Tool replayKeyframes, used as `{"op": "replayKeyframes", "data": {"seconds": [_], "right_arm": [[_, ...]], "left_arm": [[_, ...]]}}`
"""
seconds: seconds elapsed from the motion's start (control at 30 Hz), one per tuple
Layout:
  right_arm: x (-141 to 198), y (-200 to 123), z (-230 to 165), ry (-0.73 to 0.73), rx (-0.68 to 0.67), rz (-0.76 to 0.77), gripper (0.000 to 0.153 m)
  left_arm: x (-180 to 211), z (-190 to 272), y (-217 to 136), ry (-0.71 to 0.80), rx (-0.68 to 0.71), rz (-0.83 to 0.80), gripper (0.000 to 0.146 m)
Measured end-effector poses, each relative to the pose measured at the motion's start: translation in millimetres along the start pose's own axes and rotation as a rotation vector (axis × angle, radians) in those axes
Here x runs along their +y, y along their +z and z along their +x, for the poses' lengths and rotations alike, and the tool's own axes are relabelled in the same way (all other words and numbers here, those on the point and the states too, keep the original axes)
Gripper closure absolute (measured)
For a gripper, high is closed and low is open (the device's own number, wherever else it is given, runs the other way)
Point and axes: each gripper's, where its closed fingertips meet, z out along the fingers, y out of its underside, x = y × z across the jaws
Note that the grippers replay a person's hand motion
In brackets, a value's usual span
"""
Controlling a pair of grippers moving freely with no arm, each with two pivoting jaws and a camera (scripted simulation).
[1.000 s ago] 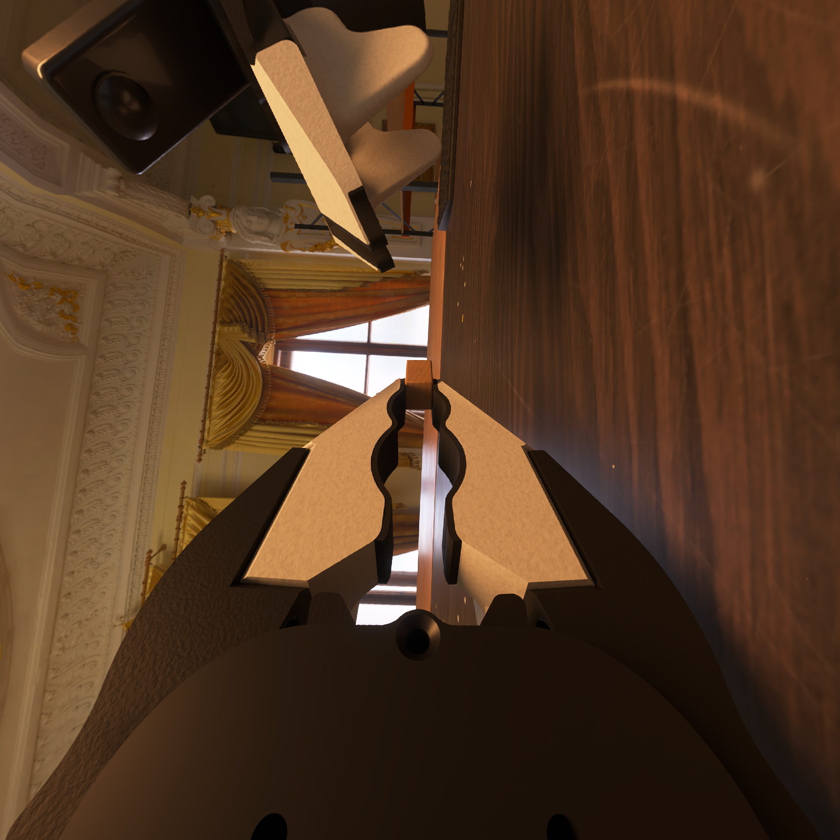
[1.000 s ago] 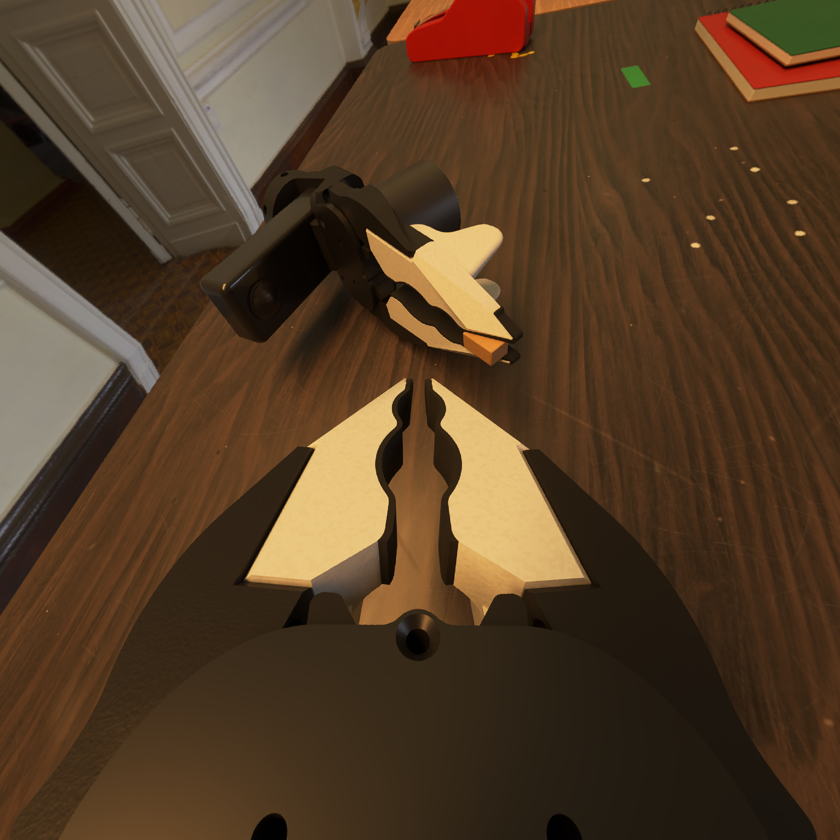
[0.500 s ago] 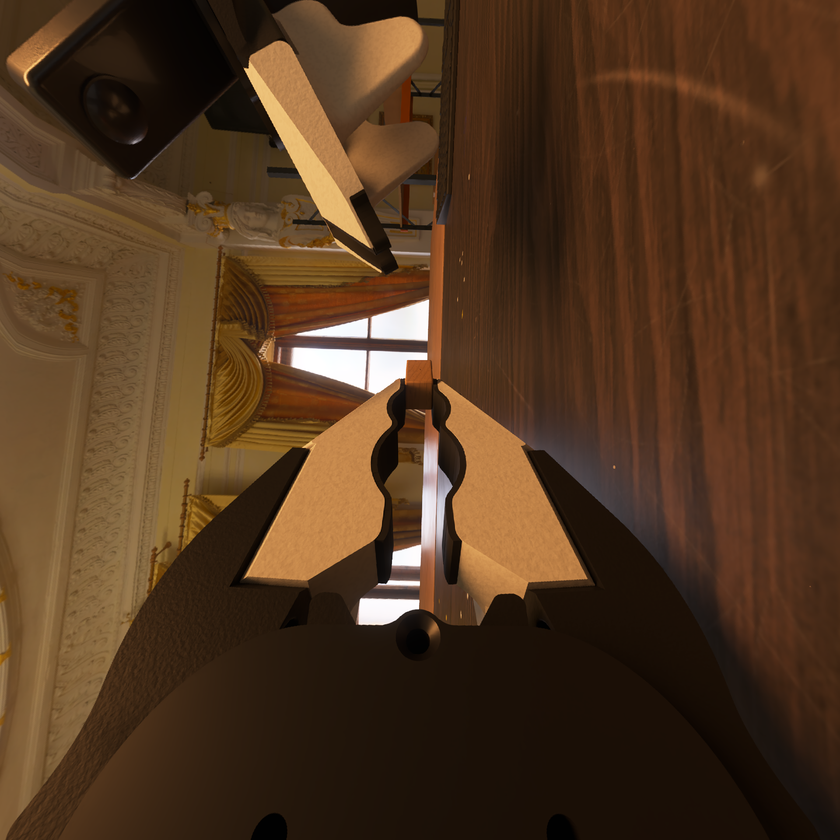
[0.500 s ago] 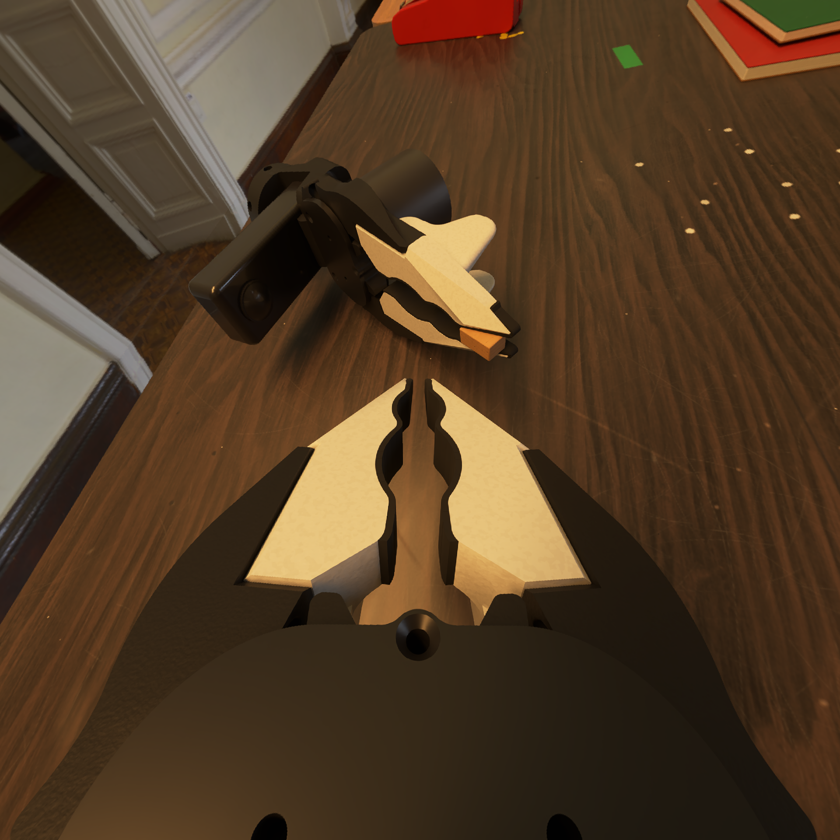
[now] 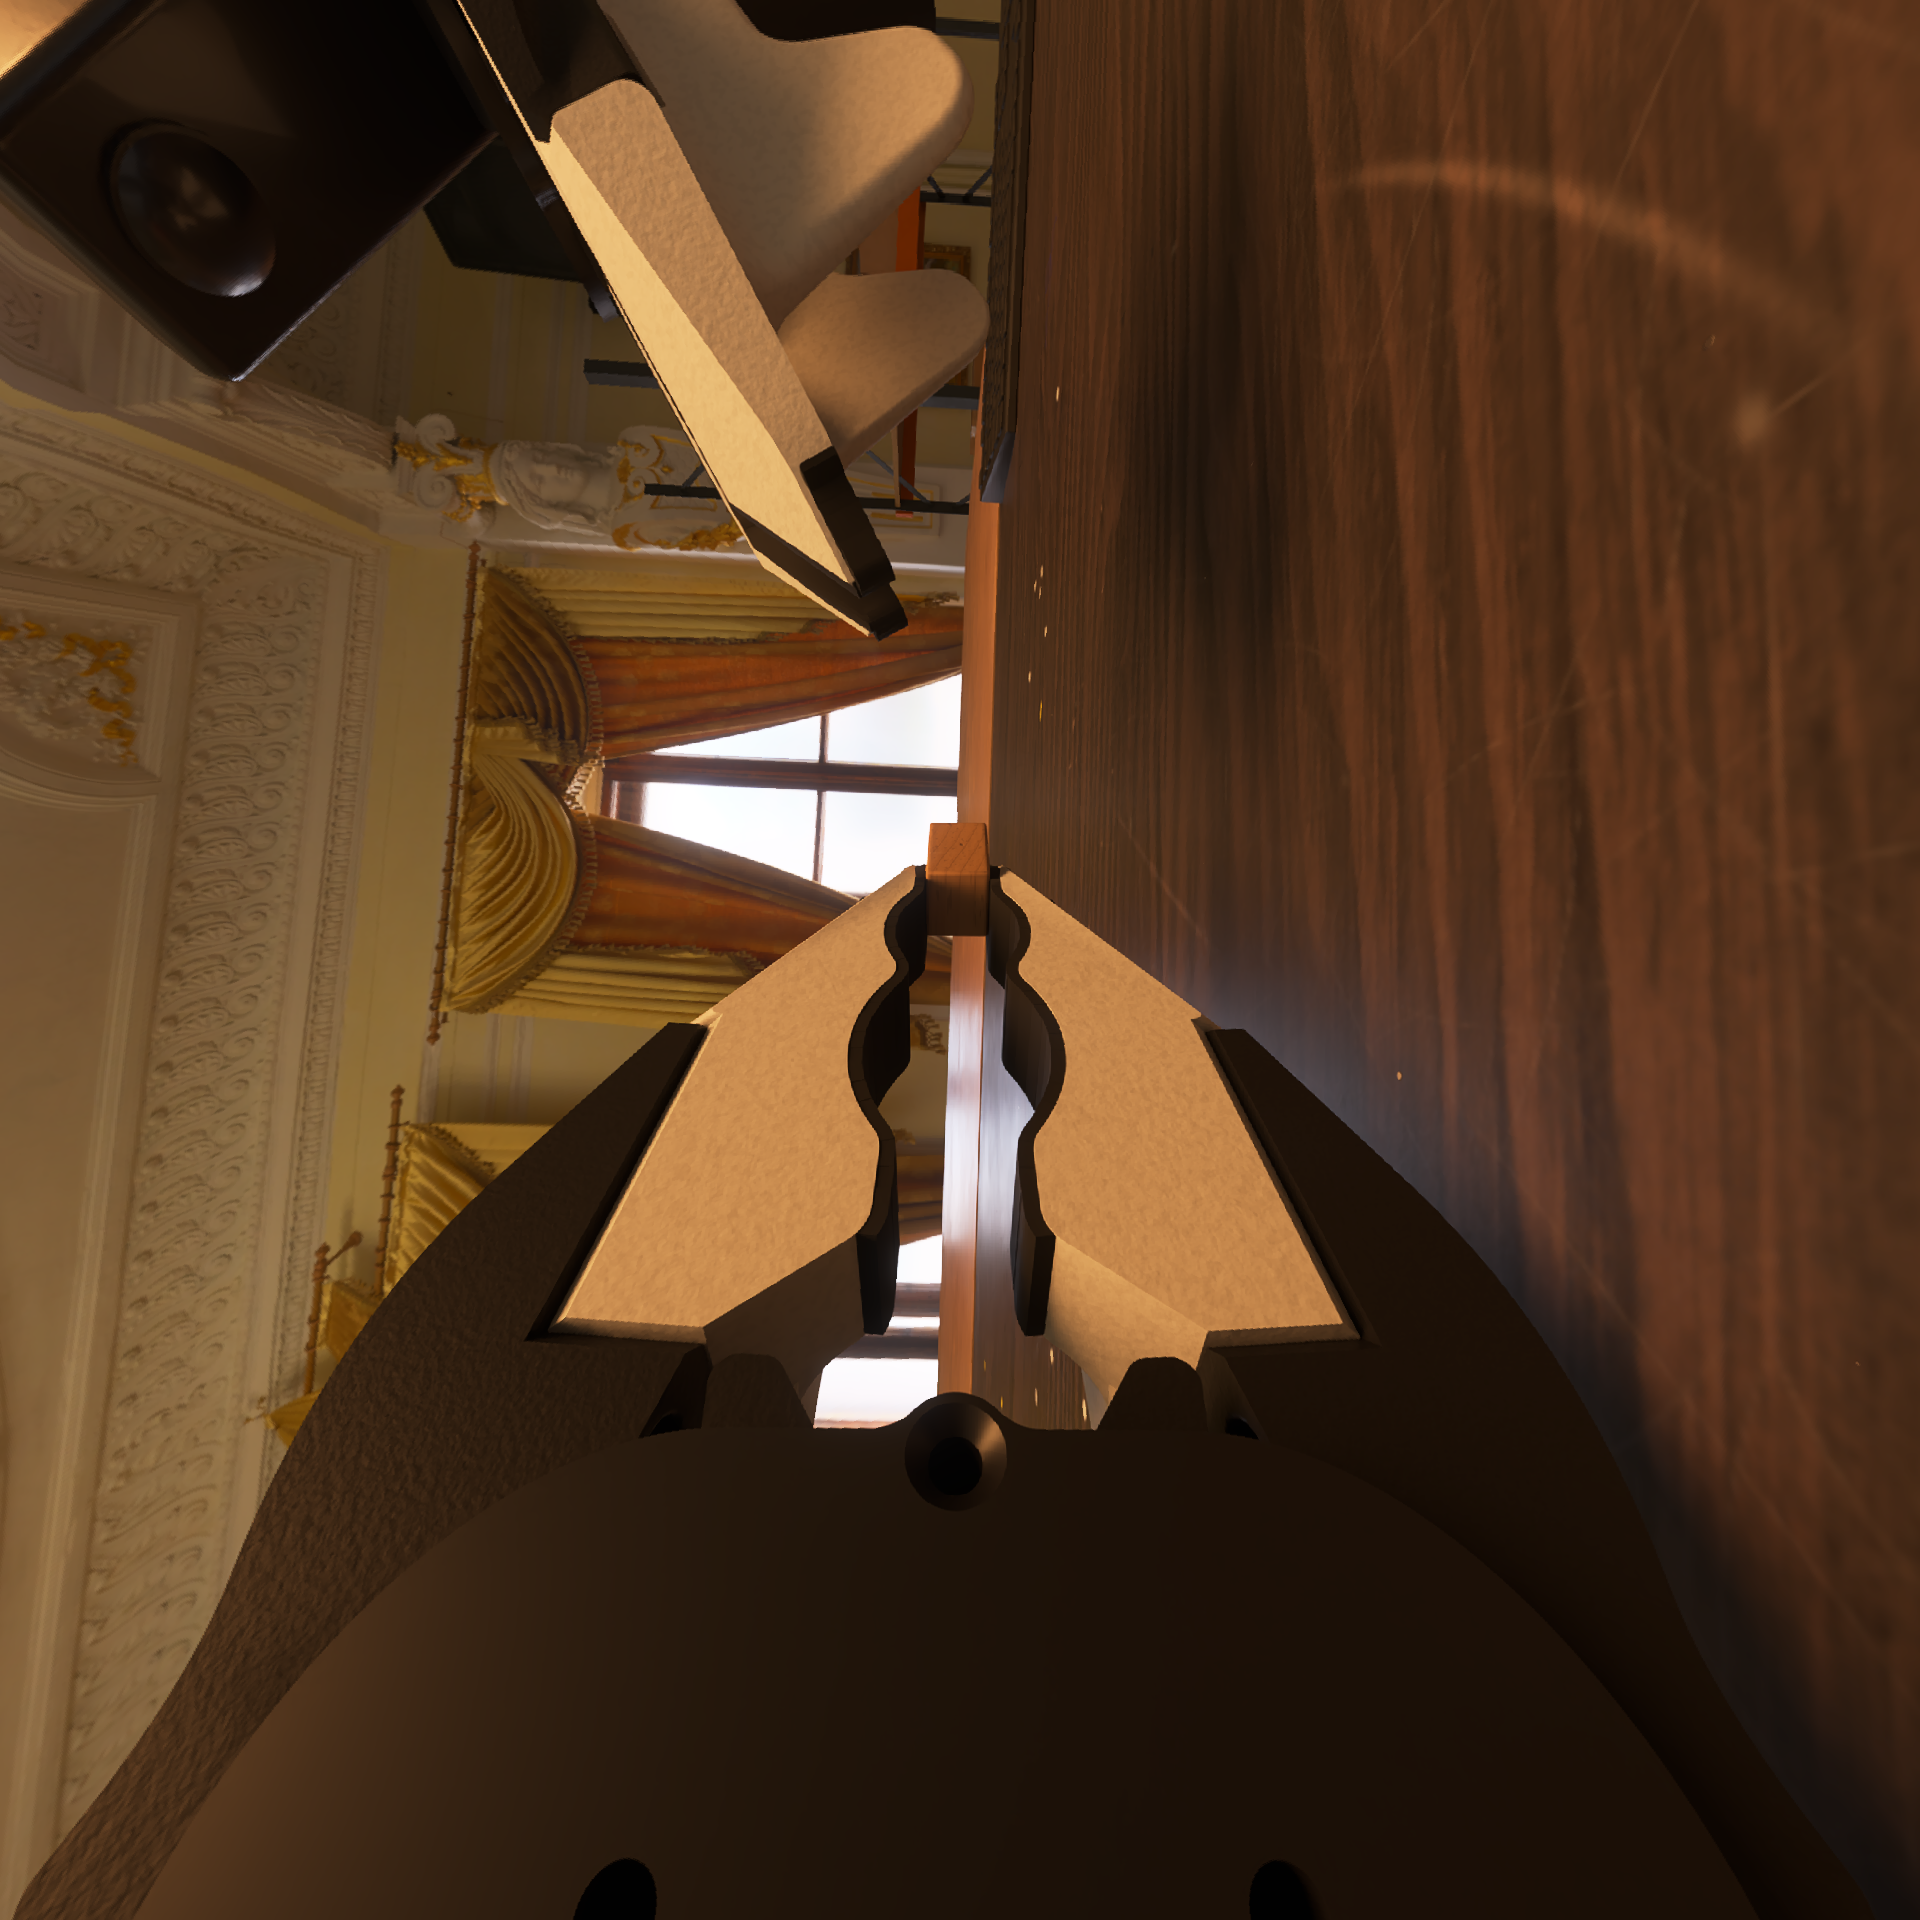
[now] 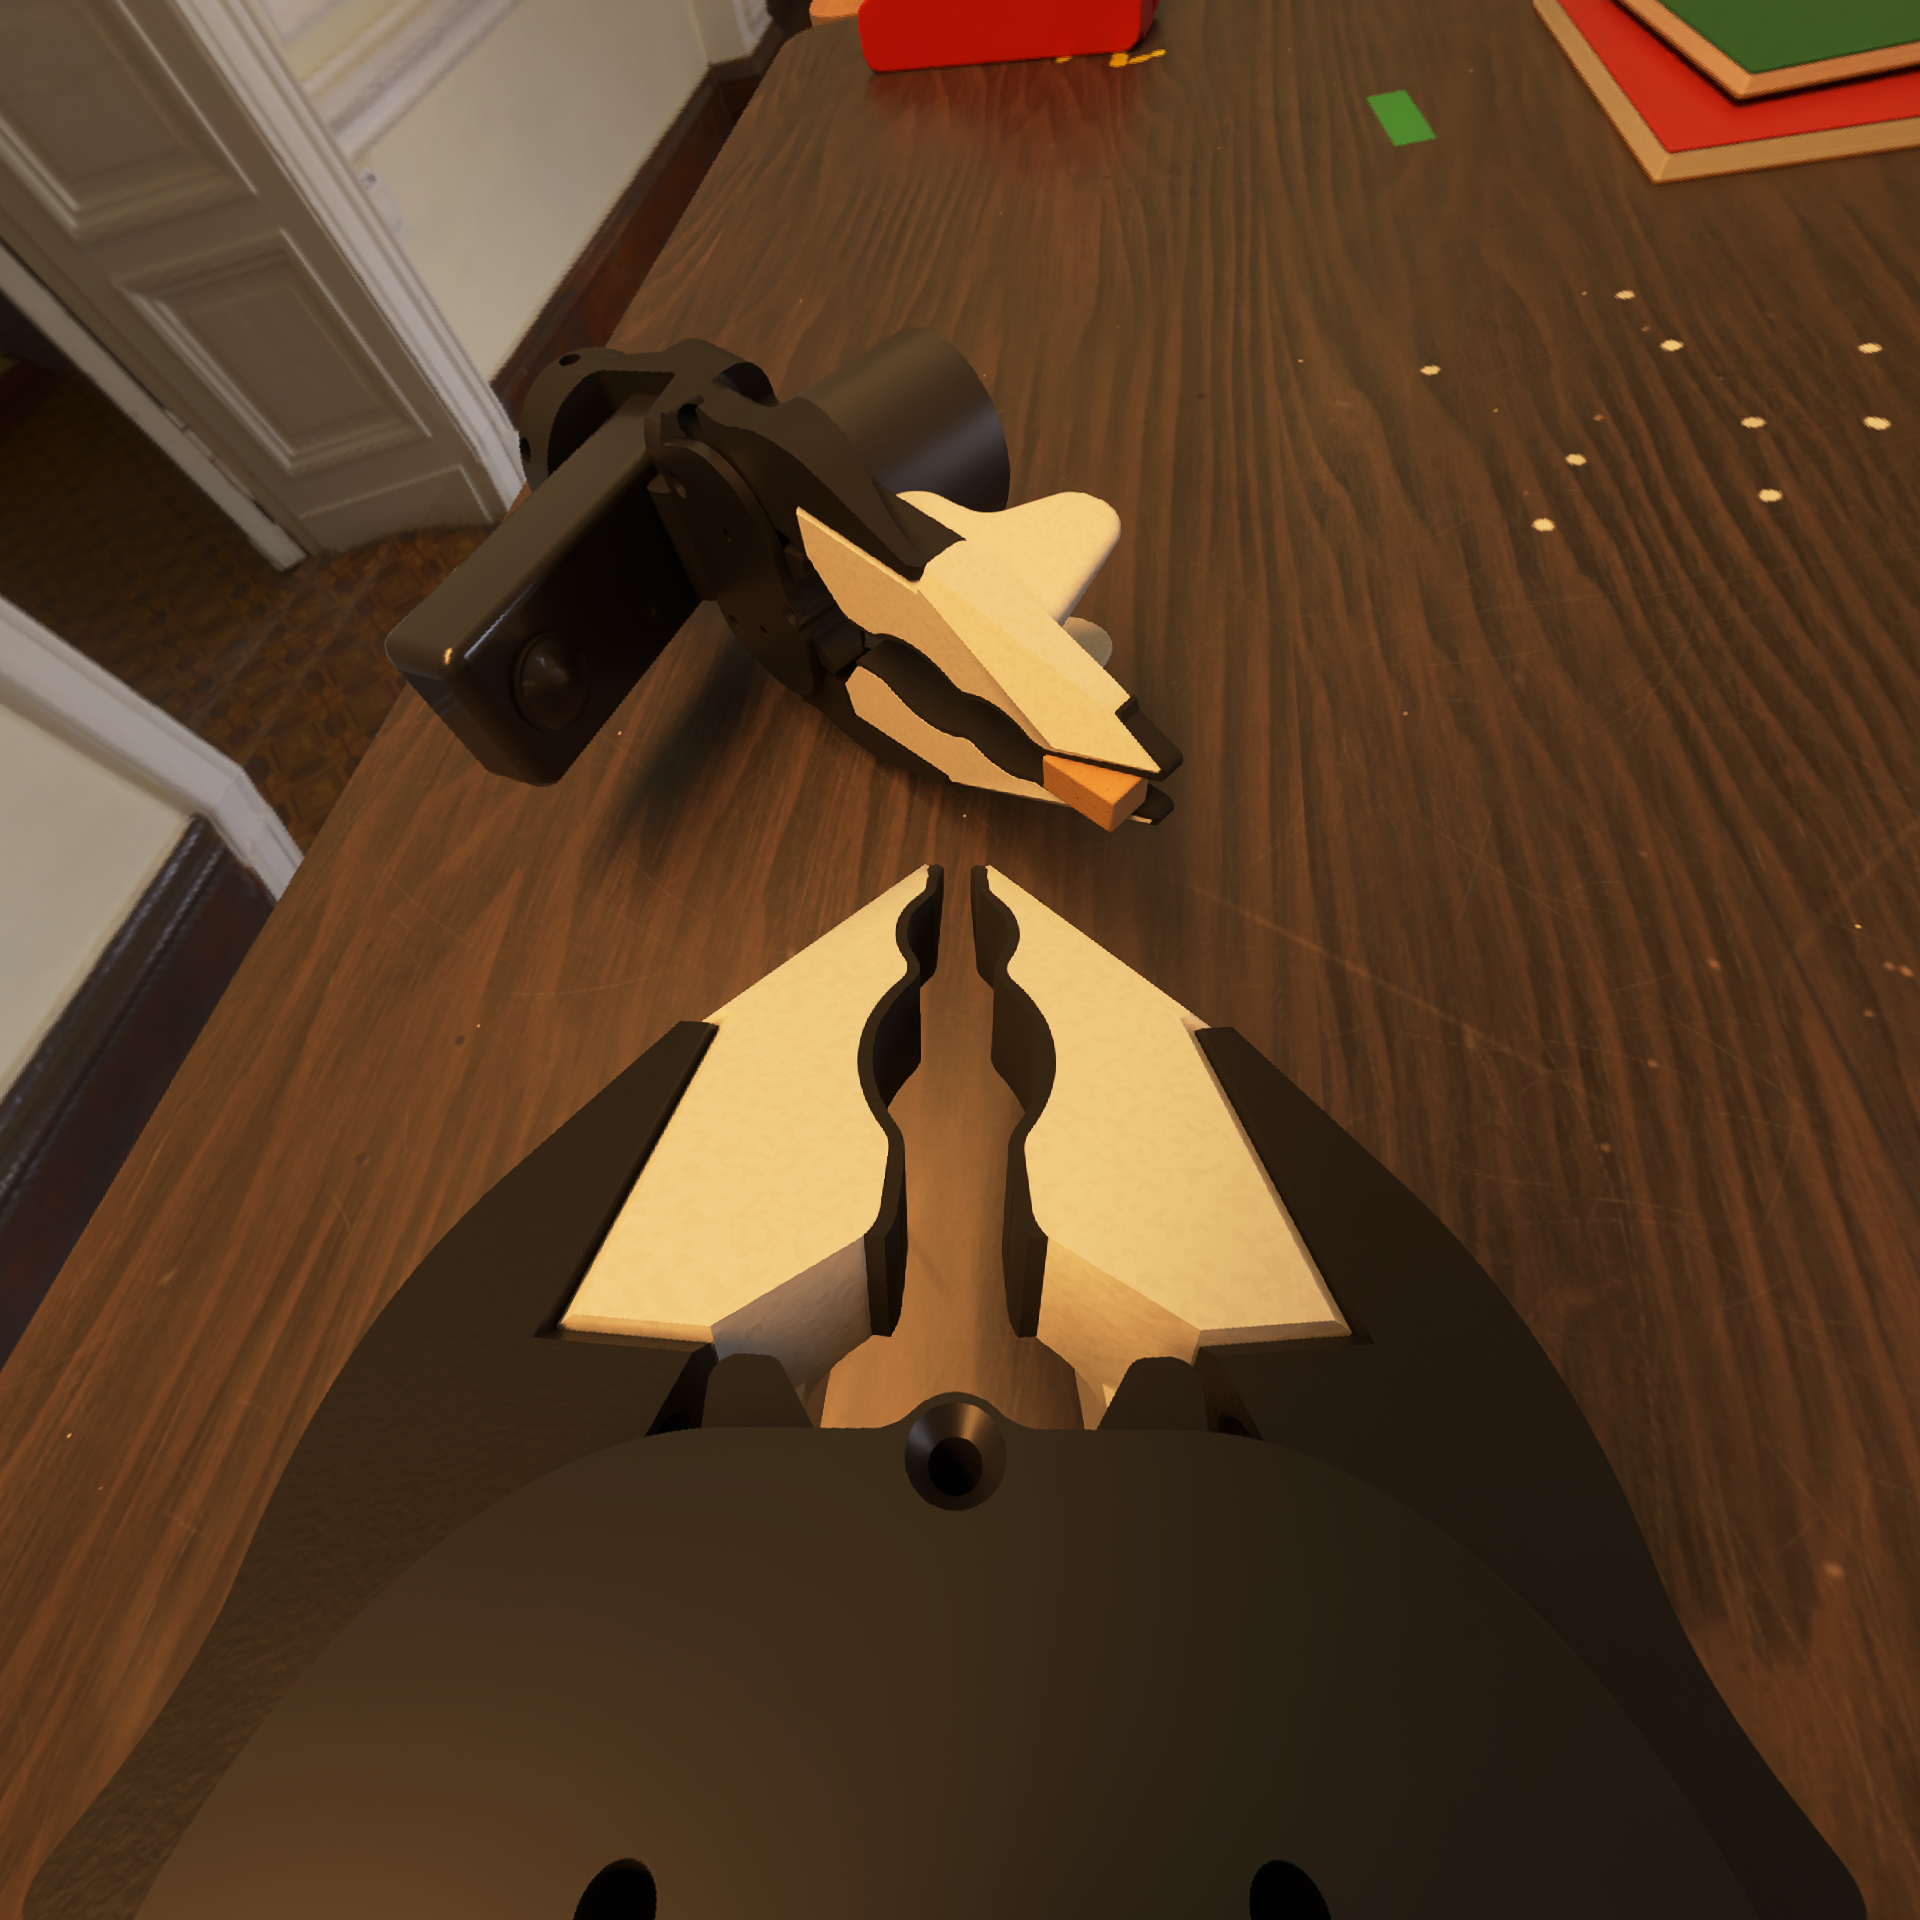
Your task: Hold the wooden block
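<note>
Right hand-held gripper (image 6: 956,883) nearer, wooden block (image 6: 1093,792) still clamped, left hand-held gripper (image 5: 957,883)

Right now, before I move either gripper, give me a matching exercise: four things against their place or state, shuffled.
1. wooden block
2. right gripper
3. green patch
4. red board

a. far right of the table, under a green-topped board
b. flat on the table, on its own
c. clamped between the left gripper fingers
d. fingers nearly together, nothing between them

Pairs: 1-c, 2-d, 3-b, 4-a
</note>
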Motion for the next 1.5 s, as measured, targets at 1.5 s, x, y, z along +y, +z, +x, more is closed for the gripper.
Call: {"op": "replayKeyframes", "data": {"seconds": [1.5], "right_arm": [[-2.5,-0.4,-0.1,-0.006,-0.005,0.026,0.147]], "left_arm": [[0.2,-1.2,0.9,-0.024,-0.005,0.004,0.136]]}}
